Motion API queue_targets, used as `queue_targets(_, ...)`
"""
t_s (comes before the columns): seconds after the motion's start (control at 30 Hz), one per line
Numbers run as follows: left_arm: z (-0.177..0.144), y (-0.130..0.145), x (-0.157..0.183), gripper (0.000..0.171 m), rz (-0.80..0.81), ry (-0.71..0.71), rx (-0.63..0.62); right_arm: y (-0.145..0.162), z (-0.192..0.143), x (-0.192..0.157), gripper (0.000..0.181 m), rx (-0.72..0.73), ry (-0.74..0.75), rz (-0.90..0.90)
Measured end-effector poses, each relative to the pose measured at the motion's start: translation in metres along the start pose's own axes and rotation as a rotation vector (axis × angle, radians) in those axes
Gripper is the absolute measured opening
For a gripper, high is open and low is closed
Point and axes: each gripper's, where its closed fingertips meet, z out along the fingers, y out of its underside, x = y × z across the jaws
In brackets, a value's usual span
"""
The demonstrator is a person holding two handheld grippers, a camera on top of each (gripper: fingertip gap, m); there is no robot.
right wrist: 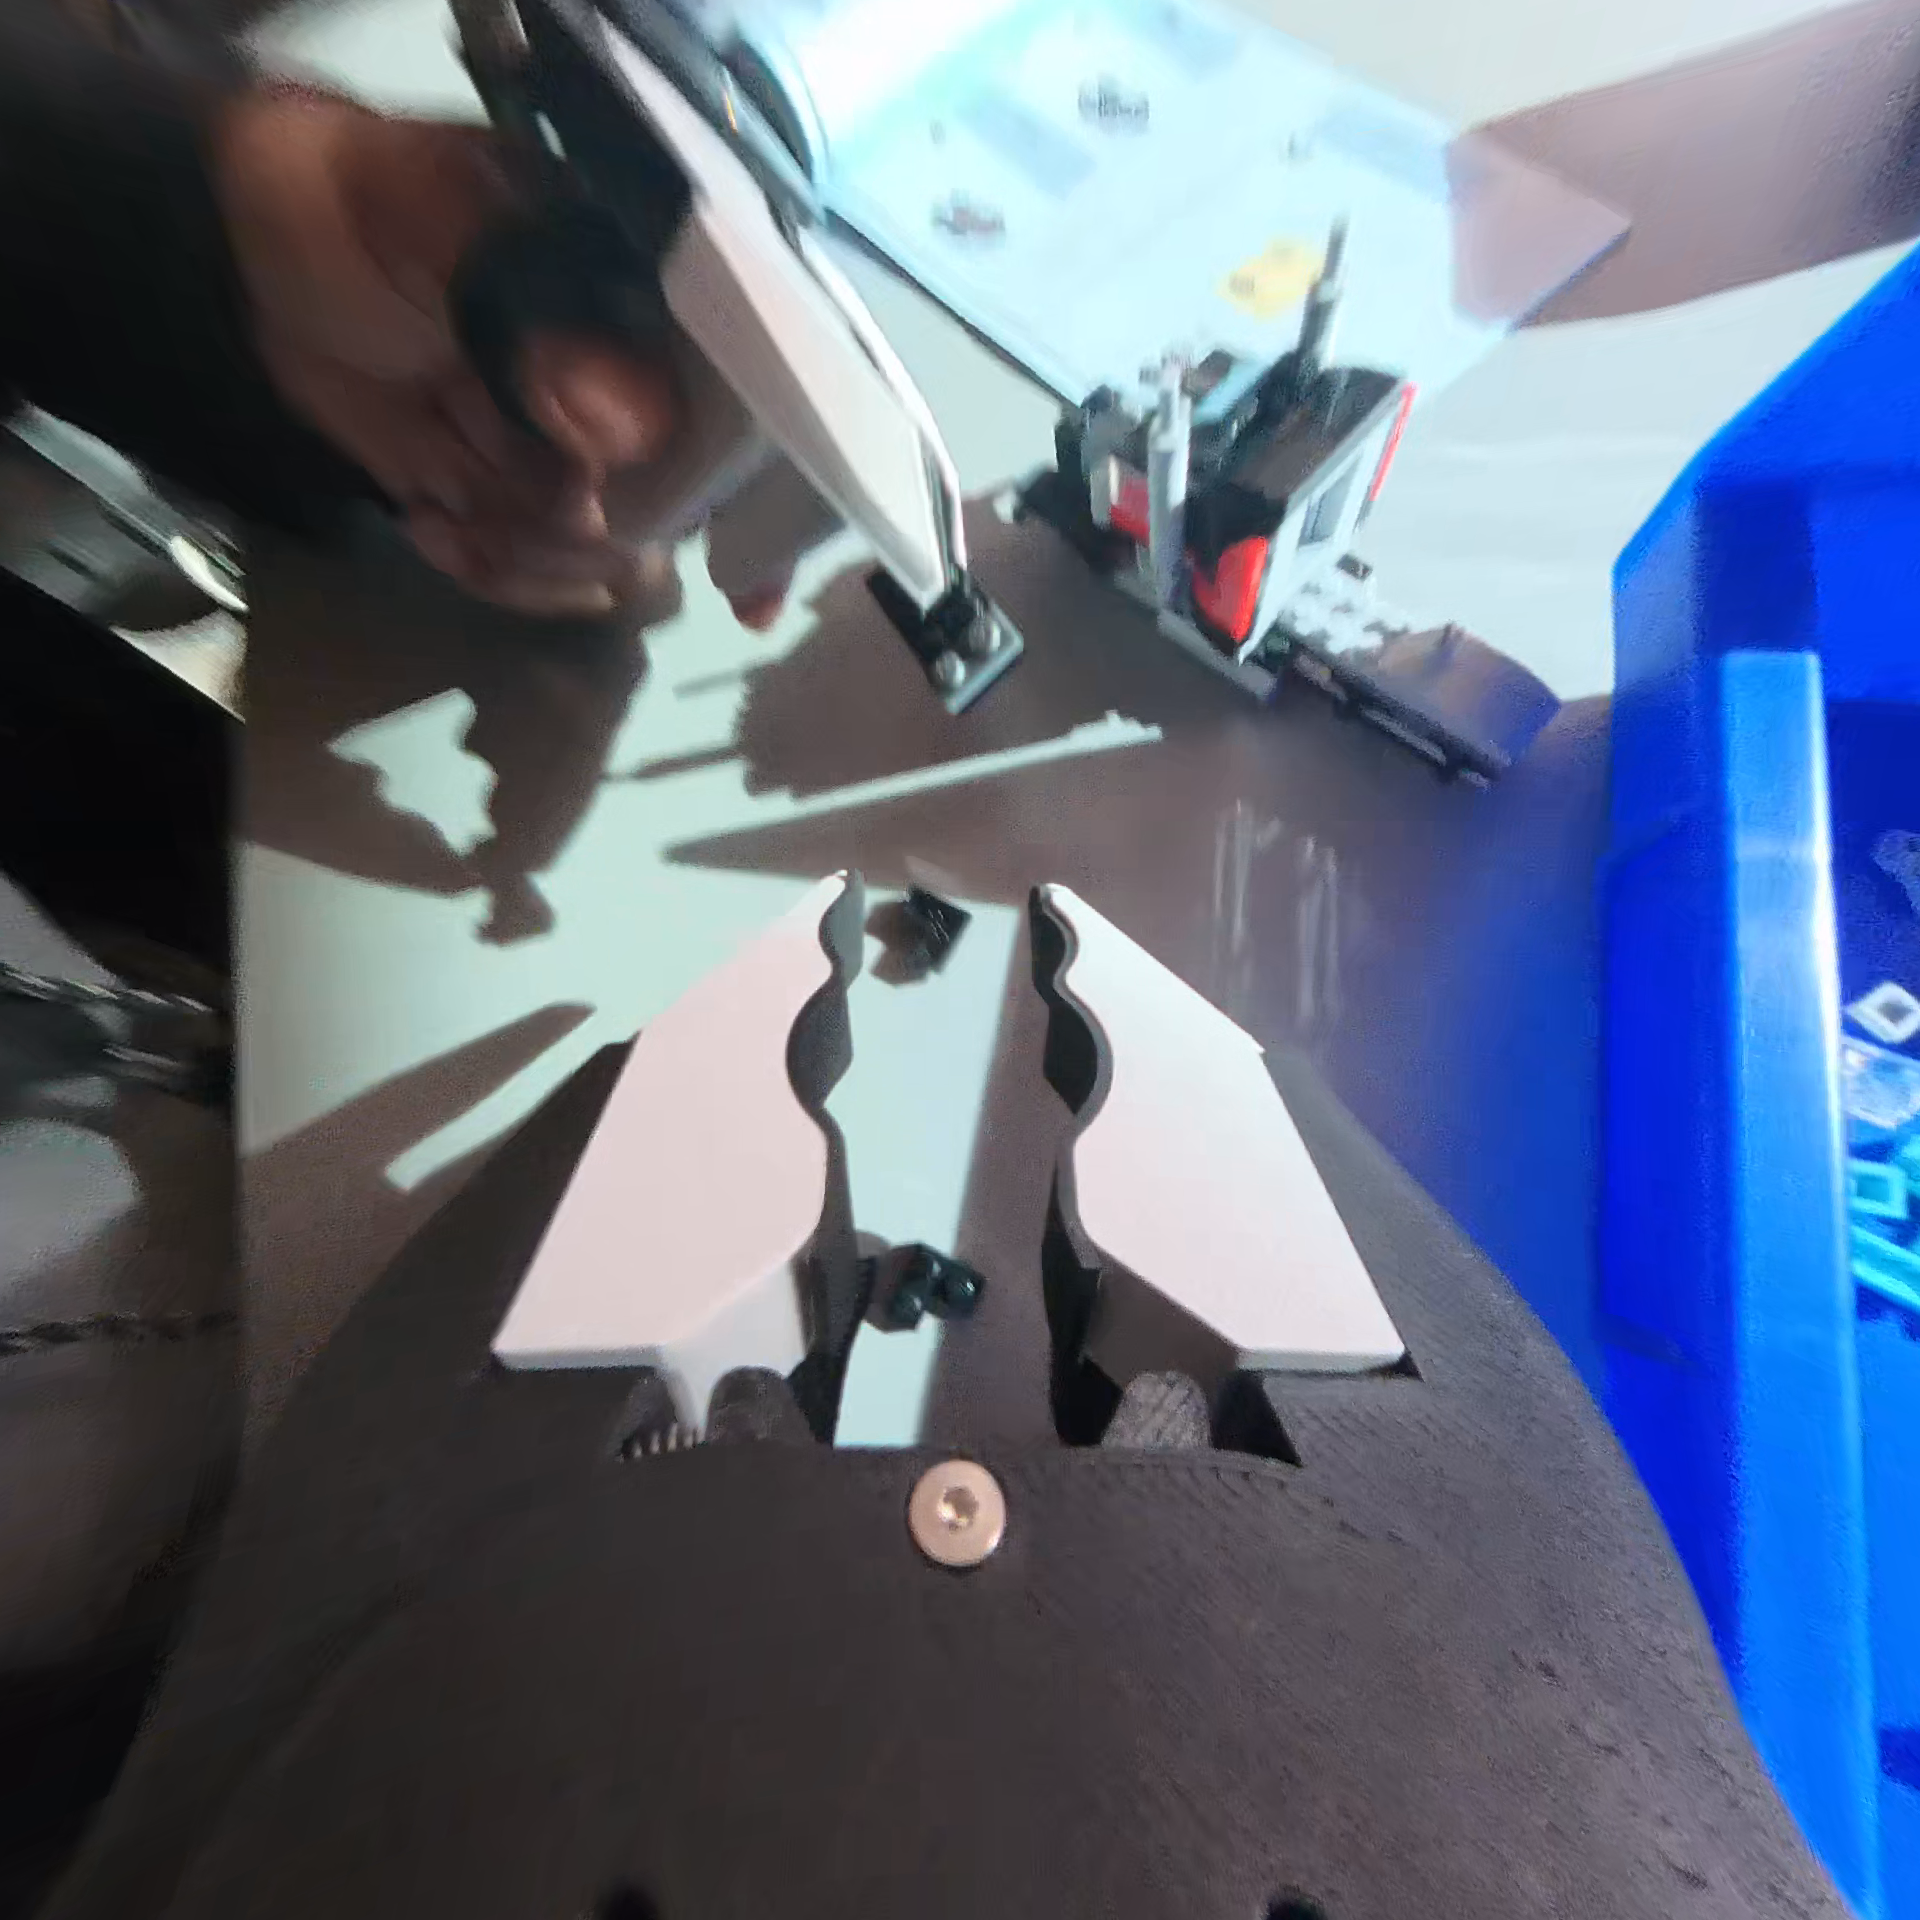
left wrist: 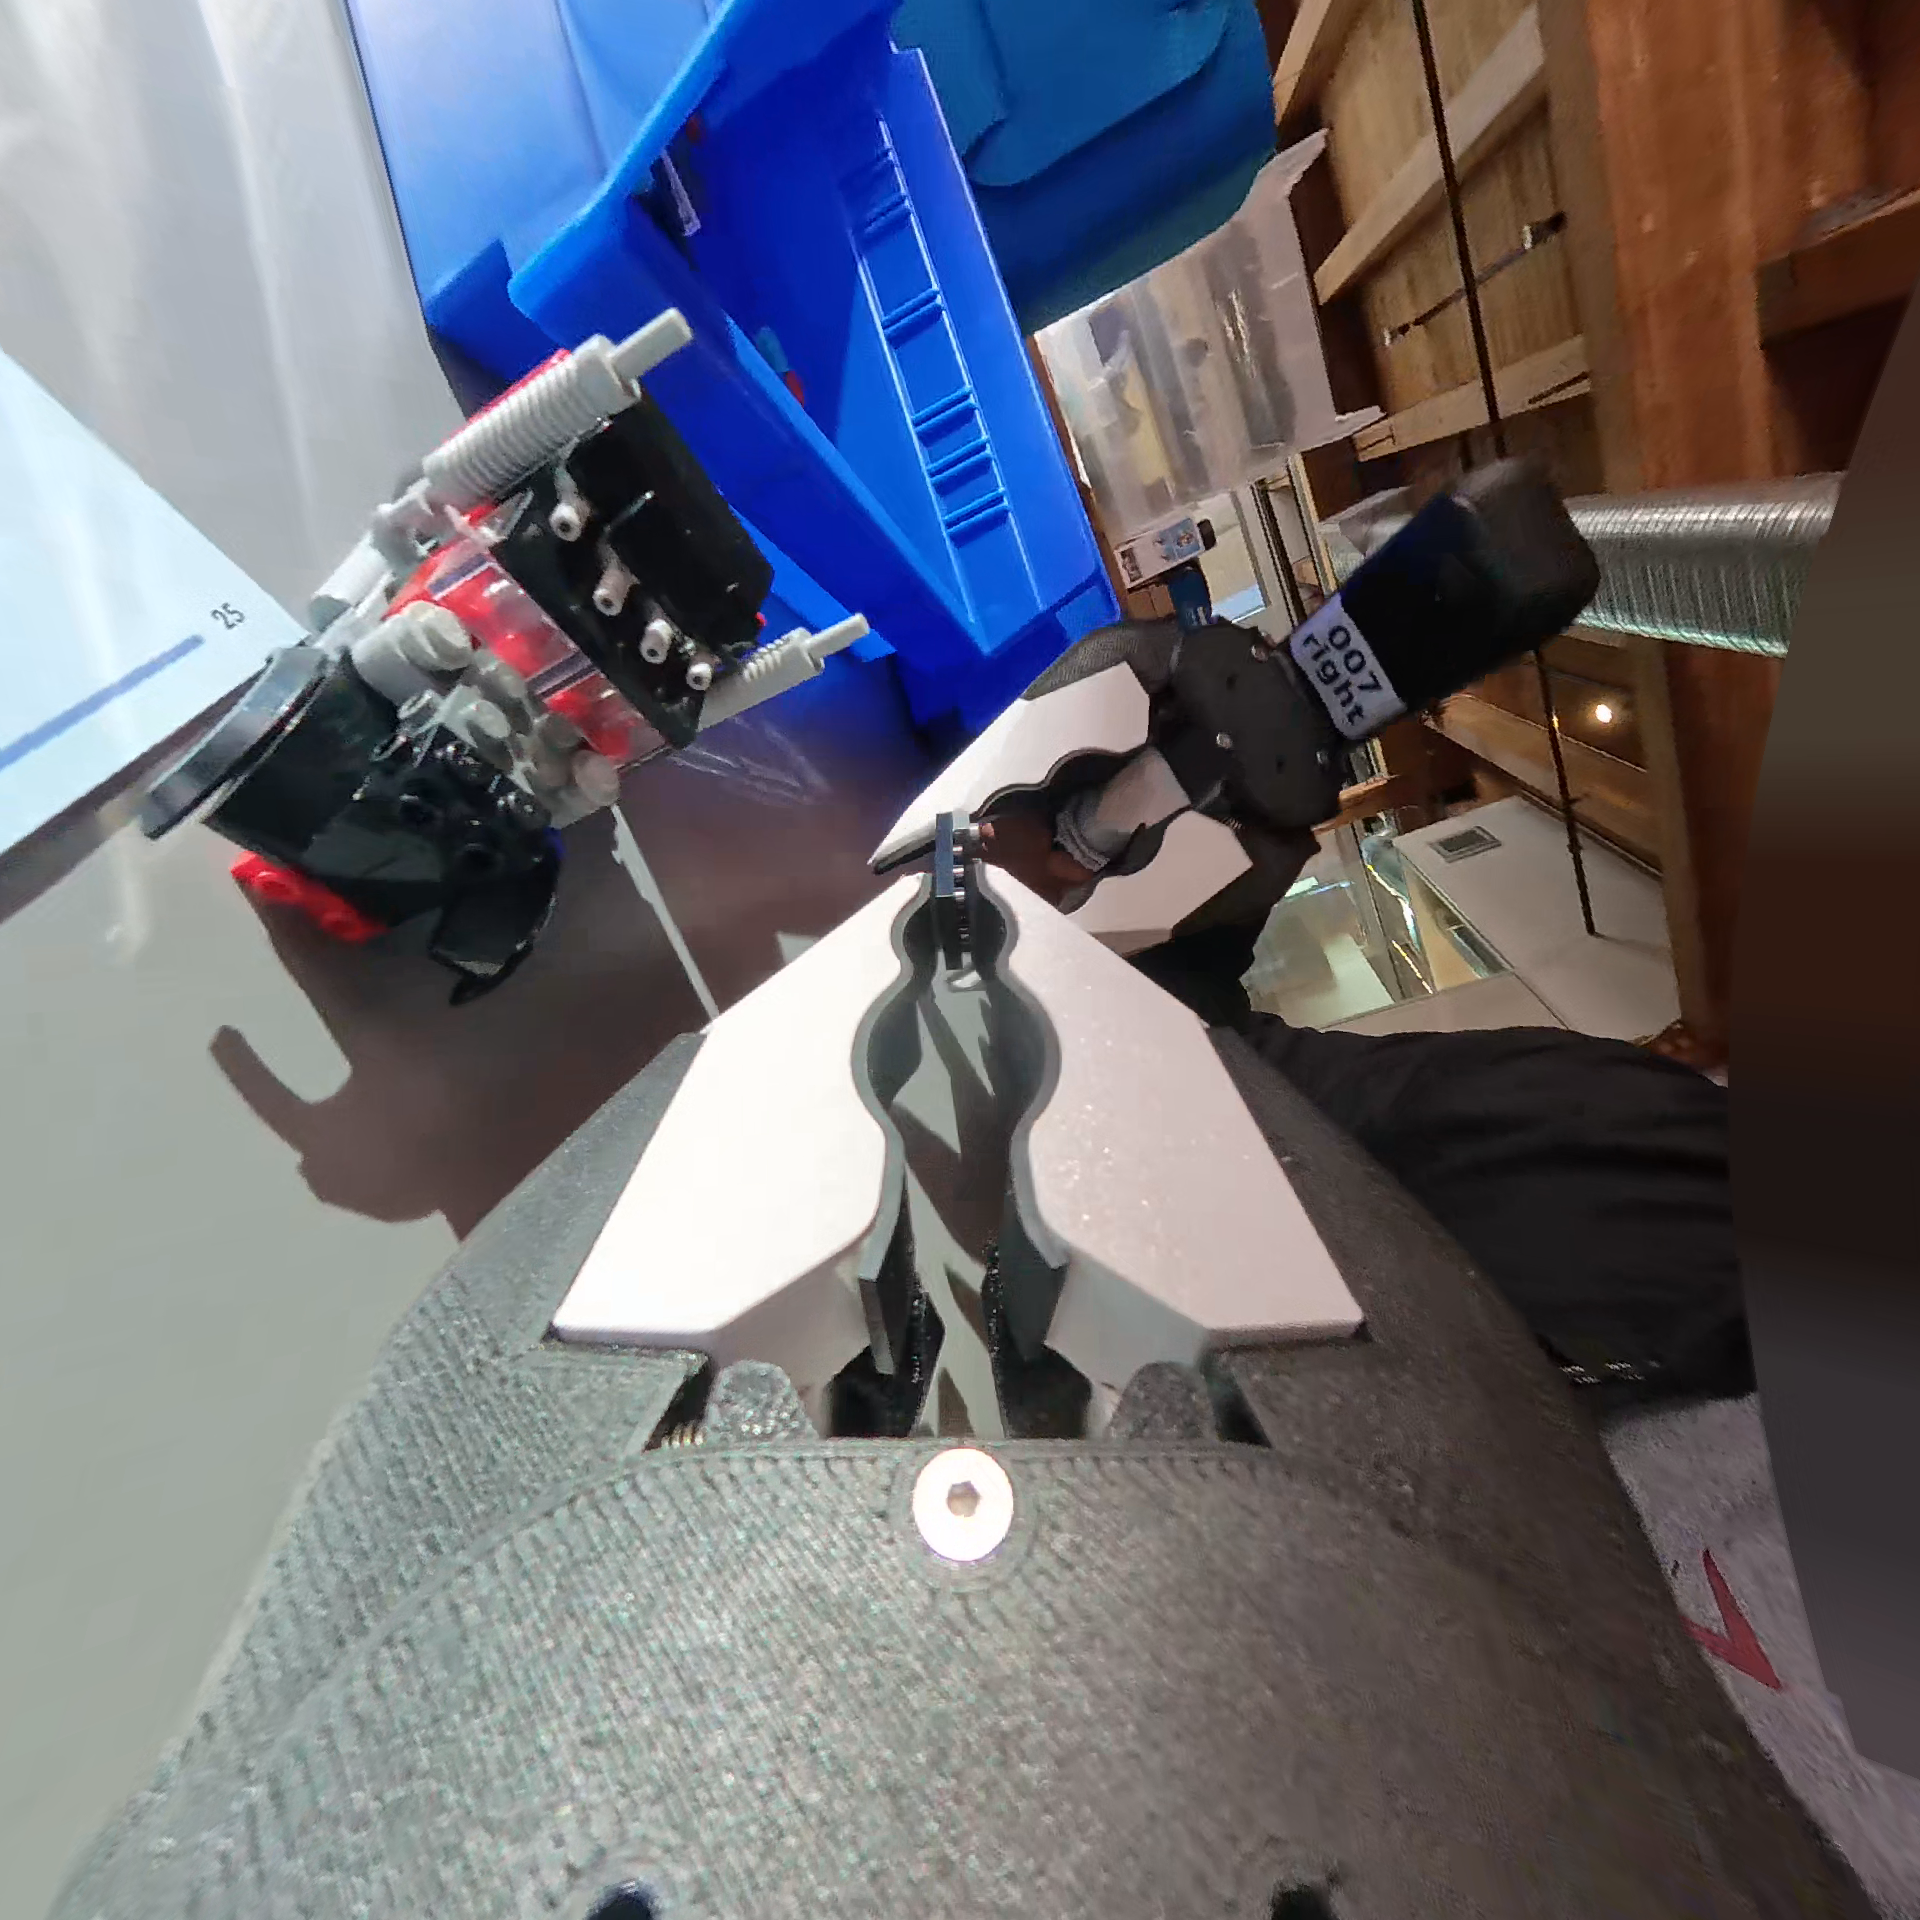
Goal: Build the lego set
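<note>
Gray plate [left wrist: 954, 868] pinched at left gripper [left wrist: 956, 883] tips

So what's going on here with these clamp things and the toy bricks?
A person is building a brick model with a hand-held gripper in each hand. The left gripper is shut on a small dark plate, held up off the table. The right gripper is open and empty, with two tiny black pieces lying on the table between its fingers. The half-built red and black model sits beside a blue bin of parts.
</note>
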Motion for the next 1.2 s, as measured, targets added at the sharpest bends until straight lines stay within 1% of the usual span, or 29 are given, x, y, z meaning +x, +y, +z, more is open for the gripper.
queue_targets(0.07, 0.0, 0.0, 0.0, 0.005, -0.005, 0.004, 0.001, 0.012, 0.005, 0.003, 0.031, -0.074, 0.051, -0.05)
queue_targets(0.2, 0.0, -0.001, 0.0, 0.005, -0.011, 0.011, 0.006, 0.027, 0.015, 0.0, 0.026, -0.153, 0.05, -0.097)
queue_targets(0.27, 0.0, -0.001, 0.001, 0.005, -0.011, 0.015, 0.004, 0.027, 0.017, 0.0, 0.022, -0.155, 0.059, -0.124)
queue_targets(0.33, 0.0, -0.002, 0.001, 0.005, -0.01, 0.016, 0.006, 0.028, 0.018, -0.002, 0.012, -0.16, 0.066, -0.168)
queue_targets(0.4, 0.0, -0.002, 0.001, 0.005, -0.01, 0.017, 0.005, 0.028, 0.02, -0.004, 0.009, -0.163, 0.07, -0.22)
queue_targets(0.57, 0.001, -0.001, 0.0, 0.005, -0.009, 0.014, -0.001, 0.022, 0.016, -0.007, 0.009, -0.136, 0.057, -0.259)
queue_targets(0.73, 0.001, -0.001, 0.0, 0.005, -0.006, 0.013, -0.003, -0.008, -0.002, -0.012, 0.009, 0.034, 0.016, -0.219)
queue_targets(0.83, 0.001, -0.001, 0.0, 0.005, -0.005, 0.011, -0.002, -0.015, -0.007, -0.011, 0.012, 0.078, 0.006, -0.191)
queue_targets(1.07, 0.0, -0.002, -0.001, 0.005, -0.01, 0.006, 0.006, -0.007, -0.006, -0.003, 0.015, 0.037, 0.029, -0.175)
queue_targets(1.2, 0.0, -0.002, -0.002, 0.005, -0.013, 0.002, 0.007, 0.005, -0.004, -0.011, 0.015, -0.03, -0.031, -0.176)
